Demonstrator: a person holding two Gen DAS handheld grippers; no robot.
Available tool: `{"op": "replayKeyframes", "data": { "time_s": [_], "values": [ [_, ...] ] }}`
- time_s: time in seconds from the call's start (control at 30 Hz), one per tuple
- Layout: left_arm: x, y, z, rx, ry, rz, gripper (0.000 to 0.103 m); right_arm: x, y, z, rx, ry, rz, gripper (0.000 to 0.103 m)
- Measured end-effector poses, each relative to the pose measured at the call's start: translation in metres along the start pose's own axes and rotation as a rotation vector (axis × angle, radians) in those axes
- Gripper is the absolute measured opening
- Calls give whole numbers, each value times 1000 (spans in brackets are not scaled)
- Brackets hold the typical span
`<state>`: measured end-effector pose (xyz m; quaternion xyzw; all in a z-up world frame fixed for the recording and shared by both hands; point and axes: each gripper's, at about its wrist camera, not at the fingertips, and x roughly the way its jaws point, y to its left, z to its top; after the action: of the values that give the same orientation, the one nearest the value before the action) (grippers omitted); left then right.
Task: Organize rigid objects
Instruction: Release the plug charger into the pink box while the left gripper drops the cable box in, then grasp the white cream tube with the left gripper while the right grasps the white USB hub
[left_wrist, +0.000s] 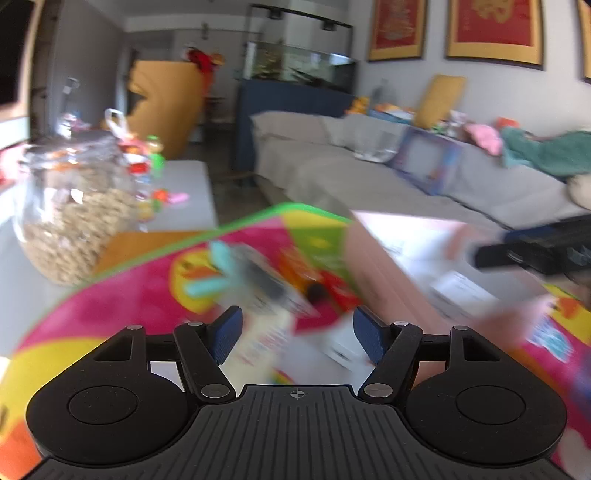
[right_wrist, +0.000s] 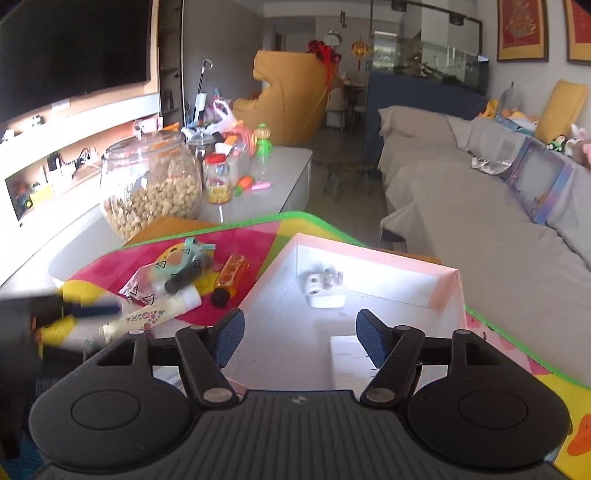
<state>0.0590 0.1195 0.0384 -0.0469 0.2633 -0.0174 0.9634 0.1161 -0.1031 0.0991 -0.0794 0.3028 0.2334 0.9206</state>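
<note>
A pink-rimmed white box (right_wrist: 369, 258) lies on a colourful mat (right_wrist: 258, 232); a white plug adapter (right_wrist: 325, 290) sits inside it. Left of the box lie a cream tube (right_wrist: 159, 314), an orange bottle with a black cap (right_wrist: 231, 278), a teal toy (right_wrist: 186, 258) and a plastic bag. My right gripper (right_wrist: 299, 332) is open and empty over the box's near side. My left gripper (left_wrist: 297, 332) is open and empty, just above the blurred cream tube (left_wrist: 258, 332); it also shows at the left of the right wrist view (right_wrist: 96, 310). The box (left_wrist: 388, 266) is to its right.
A large glass jar of nuts (right_wrist: 151, 184) stands on the grey table behind the mat, with smaller jars and toys (right_wrist: 221, 177) beyond it. A grey sofa (right_wrist: 480, 221) runs along the right. The right gripper appears at the right of the left wrist view (left_wrist: 517, 254).
</note>
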Motion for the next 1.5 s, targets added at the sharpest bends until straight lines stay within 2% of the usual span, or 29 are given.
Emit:
{"op": "replayKeyframes", "data": {
  "time_s": [0.1,0.17,0.2,0.23,0.37,0.43,0.47,0.57,0.7,0.8,0.93,0.97,1.07,1.17,1.4,1.5],
  "values": [
    [24,10,3,24,96,20,71,7,8,2,7,9,17,68],
    [34,12,-2,39,132,14,65,12,14,2,4,17,32,68],
    [36,13,-6,46,136,4,51,14,17,1,0,23,37,68],
    [35,15,-10,51,134,-7,43,15,19,1,-6,28,41,68],
    [18,23,-19,34,103,-62,36,17,40,-10,-45,49,76,67],
    [6,27,-24,21,106,-72,22,12,52,-18,-83,33,92,65],
    [-1,30,-26,12,113,-74,21,8,58,-24,-98,17,93,63],
    [-26,39,-38,-12,126,-67,21,4,80,-42,-120,-4,108,54],
    [-51,51,-55,-69,145,-47,20,17,106,-58,-123,51,147,52],
    [-62,60,-63,-108,154,-16,19,35,118,-60,-82,96,140,52],
    [-71,64,-61,-131,142,-21,19,56,120,-62,-42,110,85,52],
    [-73,62,-59,-125,132,-27,19,57,117,-64,-20,116,87,49],
    [-76,56,-50,-82,92,-35,20,51,105,-70,11,130,102,29],
    [-68,47,-35,-9,62,-36,20,38,94,-80,-15,132,81,21],
    [-11,26,-6,182,109,-45,24,-9,52,-113,-11,124,9,20],
    [12,20,2,246,172,-54,24,-22,34,-126,-8,106,-50,21]
  ]
}}
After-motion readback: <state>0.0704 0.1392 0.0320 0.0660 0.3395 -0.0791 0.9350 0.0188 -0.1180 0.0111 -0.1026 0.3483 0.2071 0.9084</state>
